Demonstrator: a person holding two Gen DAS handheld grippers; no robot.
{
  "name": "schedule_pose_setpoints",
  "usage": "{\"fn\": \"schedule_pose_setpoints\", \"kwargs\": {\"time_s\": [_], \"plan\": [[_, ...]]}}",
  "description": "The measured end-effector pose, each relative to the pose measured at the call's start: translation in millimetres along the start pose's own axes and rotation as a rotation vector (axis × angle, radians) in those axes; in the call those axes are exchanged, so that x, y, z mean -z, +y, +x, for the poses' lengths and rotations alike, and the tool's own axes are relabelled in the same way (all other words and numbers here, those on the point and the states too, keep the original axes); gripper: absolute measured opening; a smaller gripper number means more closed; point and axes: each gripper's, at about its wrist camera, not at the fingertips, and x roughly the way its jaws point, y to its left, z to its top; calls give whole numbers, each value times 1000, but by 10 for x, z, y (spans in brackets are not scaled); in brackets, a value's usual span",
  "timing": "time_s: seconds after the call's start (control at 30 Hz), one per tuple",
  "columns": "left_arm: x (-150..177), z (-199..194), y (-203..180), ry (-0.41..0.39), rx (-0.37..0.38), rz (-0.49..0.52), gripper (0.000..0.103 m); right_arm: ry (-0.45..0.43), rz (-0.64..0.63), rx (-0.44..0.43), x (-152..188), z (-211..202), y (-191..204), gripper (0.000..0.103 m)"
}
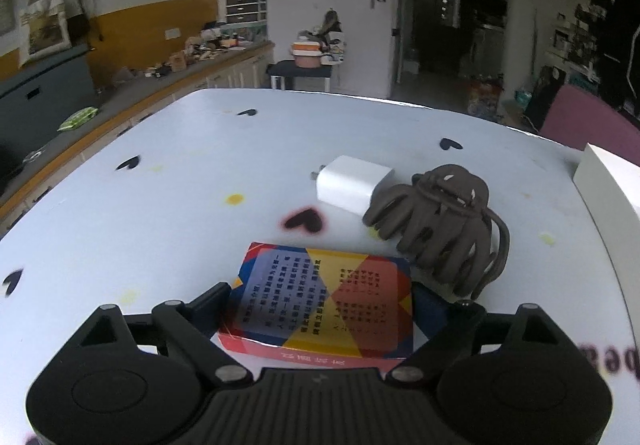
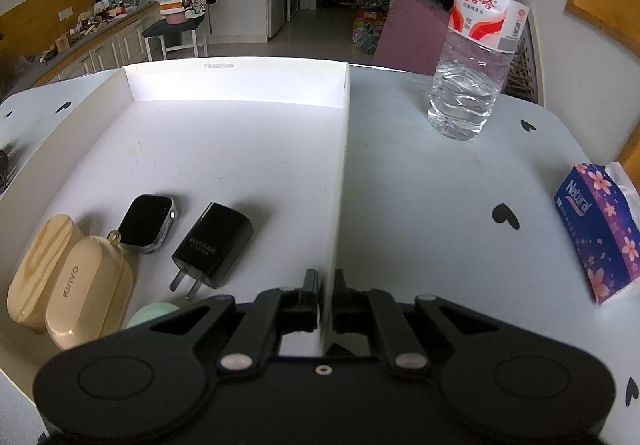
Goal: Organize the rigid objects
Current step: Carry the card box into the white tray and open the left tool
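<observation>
In the left wrist view, my left gripper (image 1: 320, 305) is shut on a colourful card box (image 1: 320, 305) that rests on the white table. A white charger (image 1: 352, 185) and a brown hair claw (image 1: 444, 229) lie just beyond it. In the right wrist view, my right gripper (image 2: 326, 297) is shut on the right wall of a white tray (image 2: 338, 181). Inside the tray lie a black charger (image 2: 214, 249), a smartwatch (image 2: 148, 223), a beige KINYO case (image 2: 88, 293), a wooden case (image 2: 42, 273) and a mint-green object (image 2: 154, 315), partly hidden.
A water bottle (image 2: 480, 33) stands at the far right of the table. A purple tissue pack (image 2: 600, 229) lies at the right edge. The tray's corner (image 1: 612, 181) shows at the right of the left wrist view. The table has black heart marks.
</observation>
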Motion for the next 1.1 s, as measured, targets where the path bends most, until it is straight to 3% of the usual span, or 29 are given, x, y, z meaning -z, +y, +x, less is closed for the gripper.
{"fn": "schedule_pose_setpoints", "kwargs": {"time_s": [0.2,0.47,0.8,0.93,1.1], "plan": [[113,-245,46,-3,-1,-62,92,-1,-2,2,-2,2,-2,6],[161,-796,-263,-83,69,-37,92,-3,-1,6,-10,3,-9,6],[12,-1276,-1241,-178,291,56,92,-5,-6,9,-7,7,-1,6],[-63,-1190,-1691,-162,369,90,92,-5,-8,10,-11,10,-5,6],[-148,-960,-2154,-130,392,126,92,-5,-8,10,-12,14,-1,6]]}}
